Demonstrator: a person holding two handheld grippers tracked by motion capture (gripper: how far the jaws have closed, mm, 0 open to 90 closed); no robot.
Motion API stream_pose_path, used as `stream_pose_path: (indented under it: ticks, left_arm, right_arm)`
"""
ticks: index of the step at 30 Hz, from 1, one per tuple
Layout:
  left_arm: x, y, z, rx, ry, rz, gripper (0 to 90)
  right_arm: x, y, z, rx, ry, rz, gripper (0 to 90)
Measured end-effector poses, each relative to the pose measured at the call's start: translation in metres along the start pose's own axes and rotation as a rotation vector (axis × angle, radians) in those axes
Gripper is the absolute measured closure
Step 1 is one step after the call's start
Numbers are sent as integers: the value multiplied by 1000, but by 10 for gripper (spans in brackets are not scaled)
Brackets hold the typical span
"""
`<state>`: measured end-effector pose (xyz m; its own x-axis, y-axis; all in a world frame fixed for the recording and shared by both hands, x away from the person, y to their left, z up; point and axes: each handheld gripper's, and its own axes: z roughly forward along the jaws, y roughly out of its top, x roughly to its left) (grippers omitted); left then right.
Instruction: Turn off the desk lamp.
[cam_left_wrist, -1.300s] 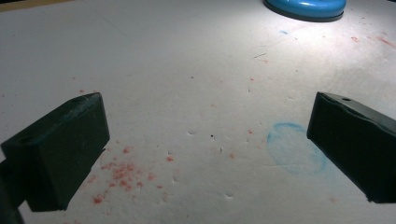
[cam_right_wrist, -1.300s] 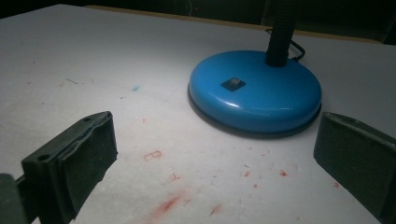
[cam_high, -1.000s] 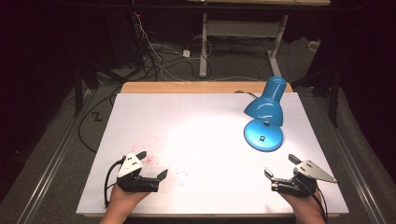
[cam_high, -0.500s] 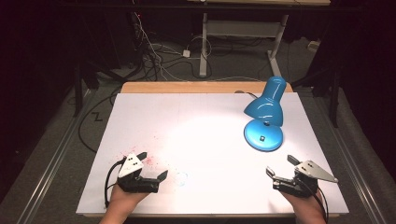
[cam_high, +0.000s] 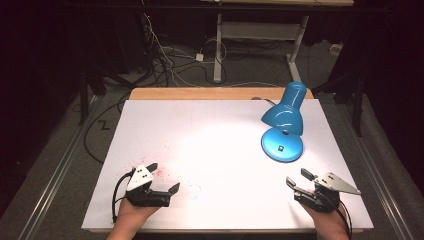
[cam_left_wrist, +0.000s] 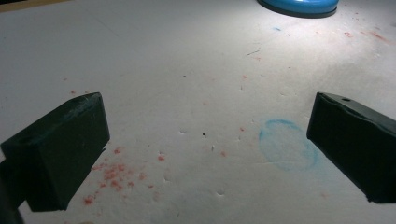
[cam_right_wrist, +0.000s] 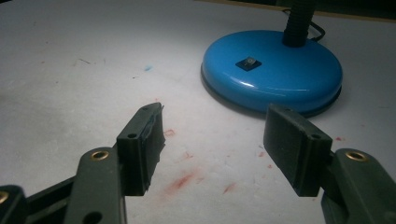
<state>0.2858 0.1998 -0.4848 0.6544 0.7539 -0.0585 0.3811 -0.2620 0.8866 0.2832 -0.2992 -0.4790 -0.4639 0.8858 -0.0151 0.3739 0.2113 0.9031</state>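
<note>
High view shows the white bench (cam_high: 225, 130) lit by a blue desk lamp (cam_high: 283, 125) that stands toward its far right side, the shade tilted down over its round base. The person's two hands come in at the near edge, well apart from each other. The left hand-held gripper (cam_high: 164, 178) rests near the front left corner, its jaws spread wide with nothing between them; a faint blue ring (cam_high: 194, 190) drawn on the bench lies just beside its tip, and red speckles (cam_high: 161, 172) are scattered around it. In the left gripper view that ring (cam_left_wrist: 288, 144) sits on the bare white surface close to the right-hand jaw, and the lamp's base (cam_left_wrist: 299, 5) shows at the far top edge.

The right hand-held gripper (cam_high: 299, 179) sits near the front right corner, pointing toward the lamp, which stands near but clearly apart from it. Its jaws have just been closing, yet they are released, gripping nothing, with only bench between them. In the right gripper view the lamp's base (cam_right_wrist: 272, 70) lies just beyond the jaws, its small black switch (cam_right_wrist: 247, 63) on top, and red smears (cam_right_wrist: 182, 179) mark the surface below.
</note>
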Motion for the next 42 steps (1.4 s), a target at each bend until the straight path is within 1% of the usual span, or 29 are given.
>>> stream_pose_path:
  ticks: [2,5,12,13,15,16,17,18,19,22,23,24,25,26,27,32,42]
  left_arm:
    - [0,0,0,-4,0,-3,0]
    - [0,0,-1,-6,2,-6,0]
    - [1,0,-1,-4,2,-4,0]
    - [1,0,-1,-4,3,-5,0]
    - [1,0,-1,-5,2,-9,0]
    - [1,0,-1,-4,2,-8,0]
    - [1,0,-1,-3,2,-7,0]
    - [1,0,-1,-4,2,-8,0]
    - [2,0,-1,-2,-1,-11,0]
    - [2,0,0,5,-9,-12,0]
    - [2,0,1,8,-11,-12,0]
    - [1,0,1,9,-14,-10,0]
    - [1,0,1,8,-14,-12,0]
    - [1,0,1,8,-14,-12,0]
    - [1,0,1,7,-13,-12,0]
    - [2,-1,1,9,-14,-17,0]
    - [3,-1,1,5,-17,-28,0]
  right_arm:
    - [-1,0,1,2,4,-5,429]
    - [-1,0,1,1,12,9,470]
    - [-2,-1,1,2,17,-1,535]
    - [-2,-1,0,0,23,-1,578]
    - [-2,-1,0,0,24,-2,589]
    - [-2,-1,-1,1,25,-1,611]
    - [-2,-1,-1,-3,25,-15,653]
    - [-2,-1,-1,-3,25,-15,653]
    - [-2,-1,-2,0,29,-9,688]
    - [-3,-1,-3,-10,29,-9,740]
    - [-3,-1,-3,-10,29,-9,740]
    - [-2,-1,-4,-10,27,-17,776]
    - [-2,-1,-4,-13,26,-18,794]
    - [-2,-1,-4,-13,26,-18,794]
    - [-3,-1,-5,-18,24,-23,822]
    - [-2,0,-7,-19,24,-19,899]
    - [-1,1,-7,-15,35,-27,900]
